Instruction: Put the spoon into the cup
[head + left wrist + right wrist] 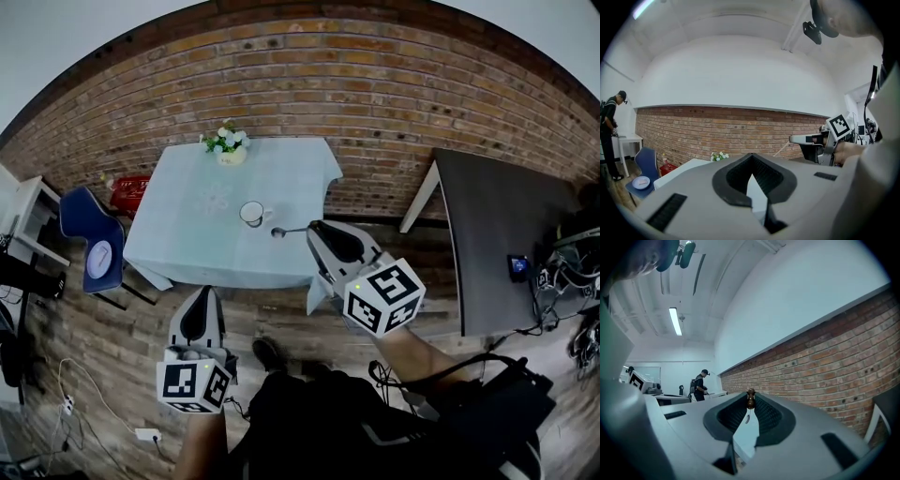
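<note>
In the head view, my right gripper (314, 230) reaches over the near right edge of the table with the pale blue cloth (187, 248). It holds a slim metal spoon (291, 231) by the handle. The spoon lies level, with its bowl pointing left, just beside the white round cup (251, 214) and outside it. I cannot tell if the bowl touches the cloth. The left gripper (201, 298) hangs below the table's near edge, over the wooden floor (103, 337). A small pot of white flowers (227, 145) stands at the table's far edge.

In the left gripper view, that gripper's (752, 161) jaws sit together with nothing between them. Past them I see the red brick wall (740, 131), the flowers (719, 156) and the right gripper (794, 139) off to the right.

In the right gripper view, that gripper's (750, 401) jaws stand narrow, pinched on the spoon's handle (750, 398). The handle's brown end pokes out at the tips, and the brick wall (825, 366) runs alongside.
</note>
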A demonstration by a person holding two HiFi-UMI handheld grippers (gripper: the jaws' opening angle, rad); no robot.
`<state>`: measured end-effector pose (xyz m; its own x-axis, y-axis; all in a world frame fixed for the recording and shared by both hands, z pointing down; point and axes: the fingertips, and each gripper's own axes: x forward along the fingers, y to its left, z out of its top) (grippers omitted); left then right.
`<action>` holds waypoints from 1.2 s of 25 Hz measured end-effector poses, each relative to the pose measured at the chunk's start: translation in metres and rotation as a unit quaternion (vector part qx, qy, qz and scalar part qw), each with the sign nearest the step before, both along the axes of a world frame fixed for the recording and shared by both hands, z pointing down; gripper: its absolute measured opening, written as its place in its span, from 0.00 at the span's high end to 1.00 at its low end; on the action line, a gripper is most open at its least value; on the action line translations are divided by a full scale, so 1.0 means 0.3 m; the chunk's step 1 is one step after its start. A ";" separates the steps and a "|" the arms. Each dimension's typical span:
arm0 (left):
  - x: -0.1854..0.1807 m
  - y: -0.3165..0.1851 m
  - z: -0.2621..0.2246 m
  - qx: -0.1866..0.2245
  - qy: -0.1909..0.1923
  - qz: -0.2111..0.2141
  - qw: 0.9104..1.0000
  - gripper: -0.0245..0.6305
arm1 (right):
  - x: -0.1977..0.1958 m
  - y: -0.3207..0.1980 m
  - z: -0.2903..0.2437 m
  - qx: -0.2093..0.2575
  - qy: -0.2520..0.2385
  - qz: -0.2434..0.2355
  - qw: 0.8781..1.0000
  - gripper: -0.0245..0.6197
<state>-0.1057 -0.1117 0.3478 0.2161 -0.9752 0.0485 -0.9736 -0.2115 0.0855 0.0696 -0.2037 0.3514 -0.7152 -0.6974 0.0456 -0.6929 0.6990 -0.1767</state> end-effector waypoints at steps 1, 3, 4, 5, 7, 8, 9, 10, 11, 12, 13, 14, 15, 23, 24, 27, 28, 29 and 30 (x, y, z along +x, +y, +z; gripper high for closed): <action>-0.010 -0.021 0.005 0.003 0.001 0.003 1.000 0.95 | -0.008 -0.014 0.002 0.001 0.001 0.002 1.000 0.87; -0.028 -0.061 0.010 0.011 0.006 0.010 1.000 0.95 | -0.027 -0.045 0.007 0.003 0.005 0.006 1.000 0.87; -0.034 -0.079 0.005 0.016 0.009 0.015 1.000 0.95 | -0.038 -0.059 0.010 0.004 0.009 0.008 1.000 0.87; -0.040 -0.095 -0.003 0.022 0.010 0.020 1.000 0.95 | -0.050 -0.074 0.013 0.006 0.012 0.010 1.000 0.87; -0.058 -0.135 -0.016 0.028 0.009 0.030 0.999 0.95 | -0.073 -0.106 0.013 0.007 0.014 0.016 1.000 0.87; -0.073 -0.160 -0.018 0.028 0.010 0.033 0.999 0.95 | -0.085 -0.125 0.010 0.006 0.014 0.020 1.000 0.87; -0.090 -0.185 -0.016 0.027 0.013 0.035 0.999 0.95 | -0.098 -0.144 0.007 0.006 0.014 0.024 1.000 0.87; -0.108 -0.209 -0.012 0.025 0.015 0.037 0.999 0.95 | -0.111 -0.163 0.005 0.006 0.015 0.027 0.999 0.87; -0.124 -0.230 -0.007 0.023 0.018 0.038 0.999 0.95 | -0.124 -0.181 0.006 0.006 0.017 0.030 0.999 0.87; -0.140 -0.248 -0.004 0.020 0.020 0.040 0.999 0.95 | -0.135 -0.199 0.009 0.005 0.019 0.032 0.999 0.87; -0.156 -0.266 -0.002 0.019 0.023 0.042 0.999 0.95 | -0.145 -0.217 0.011 0.003 0.021 0.035 0.999 0.87; -0.170 -0.283 -0.002 0.019 0.025 0.045 0.998 0.95 | -0.154 -0.236 0.014 0.001 0.024 0.040 0.999 0.87; -0.184 -0.301 -0.003 0.020 0.026 0.048 0.998 0.95 | -0.161 -0.257 0.018 -0.002 0.027 0.046 0.999 0.87; -0.298 -0.442 0.027 0.018 0.048 0.066 0.996 0.95 | -0.231 -0.396 0.038 -0.012 0.042 0.076 0.996 0.87; -0.306 -0.460 0.030 0.016 0.046 0.069 0.996 0.95 | -0.236 -0.413 0.034 -0.011 0.044 0.081 0.996 0.87; -0.332 -0.508 0.046 0.004 0.050 0.083 0.995 0.95 | -0.249 -0.467 0.034 -0.010 0.045 0.097 0.994 0.87; -0.341 -0.520 0.051 -0.002 0.060 0.088 0.994 0.95 | -0.253 -0.480 0.041 -0.012 0.046 0.101 0.994 0.87; -0.348 -0.531 0.056 -0.007 0.069 0.094 0.993 0.95 | -0.257 -0.491 0.051 -0.013 0.047 0.103 0.993 0.87; -0.354 -0.542 0.059 -0.008 0.071 0.099 0.992 0.95 | -0.261 -0.502 0.064 -0.015 0.047 0.105 0.993 0.87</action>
